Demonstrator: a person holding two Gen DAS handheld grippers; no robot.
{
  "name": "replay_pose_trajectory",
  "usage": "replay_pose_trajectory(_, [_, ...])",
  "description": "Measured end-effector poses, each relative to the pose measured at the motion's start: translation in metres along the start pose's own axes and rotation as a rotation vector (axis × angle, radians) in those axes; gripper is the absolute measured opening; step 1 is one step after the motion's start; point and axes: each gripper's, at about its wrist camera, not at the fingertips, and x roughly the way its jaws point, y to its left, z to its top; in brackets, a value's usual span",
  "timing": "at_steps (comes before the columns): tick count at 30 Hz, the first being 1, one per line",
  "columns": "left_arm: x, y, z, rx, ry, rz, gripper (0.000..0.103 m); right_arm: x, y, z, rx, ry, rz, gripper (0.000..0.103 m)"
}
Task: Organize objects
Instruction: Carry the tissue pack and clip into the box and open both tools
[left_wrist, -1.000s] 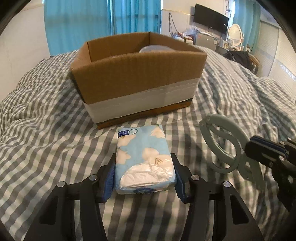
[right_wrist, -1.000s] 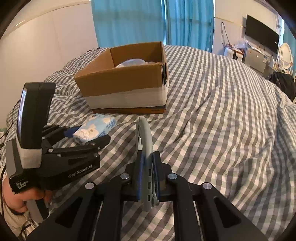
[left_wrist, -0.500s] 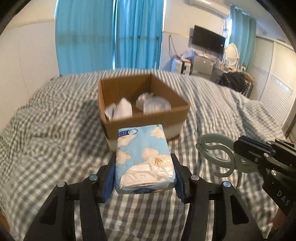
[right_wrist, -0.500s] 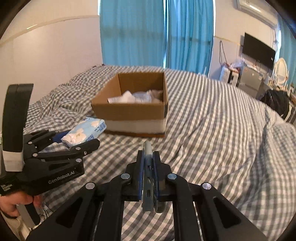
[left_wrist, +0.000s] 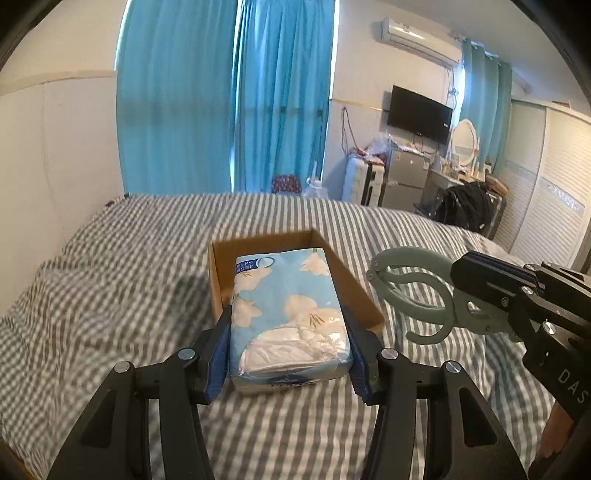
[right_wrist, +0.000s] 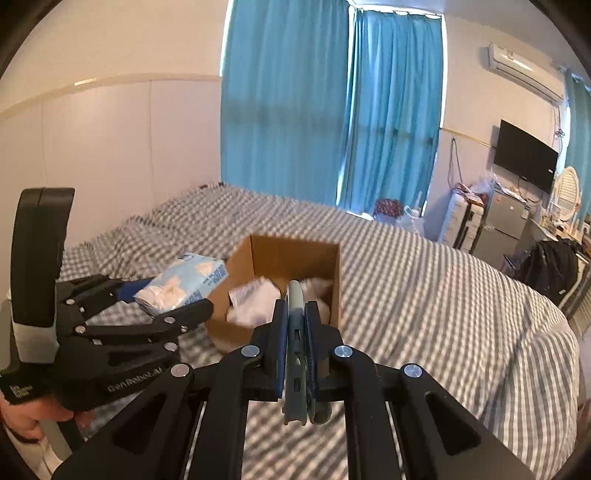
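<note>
Left gripper (left_wrist: 290, 349): one, both blue pads clamped on the sides of the tissue pack.
Tissue pack (left_wrist: 288, 314): one, light blue with white shapes, held in the air above the near edge of the box.
Cardboard box (right_wrist: 295, 254): one, open-topped, resting on the checked bedspread (right_wrist: 424, 295); several white wrapped items lie inside, too blurred to count.
Clip (left_wrist: 413, 291): one, grey-green plastic with a ring and hooks, held to the right of the box.
Right gripper (right_wrist: 295, 343): one, pads pinched on the clip's flat handle end.
</note>
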Motion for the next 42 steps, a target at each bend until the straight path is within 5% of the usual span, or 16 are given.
replay_pose_trajectory(11, [0.078, 0.017, 0.049, -0.004, 0.001, 0.018, 0.055, 0.074, -0.019, 0.058, -0.009, 0.006, 0.034, 0.009])
replay_pose_trajectory(23, [0.158, 0.028, 0.03, 0.014, 0.114, 0.035, 0.055, 0.193, -0.036, 0.056, 0.02, 0.116, 0.05, 0.009])
replay_pose_trajectory(34, [0.178, 0.028, 0.014, 0.017, 0.194, 0.025, 0.055, 0.231, -0.038, 0.036, 0.038, 0.166, 0.078, 0.009])
replay_pose_trajectory(42, [0.169, 0.026, 0.02, 0.016, 0.193, 0.027, 0.061, 0.221, -0.039, 0.034, 0.071, 0.161, 0.102, 0.009])
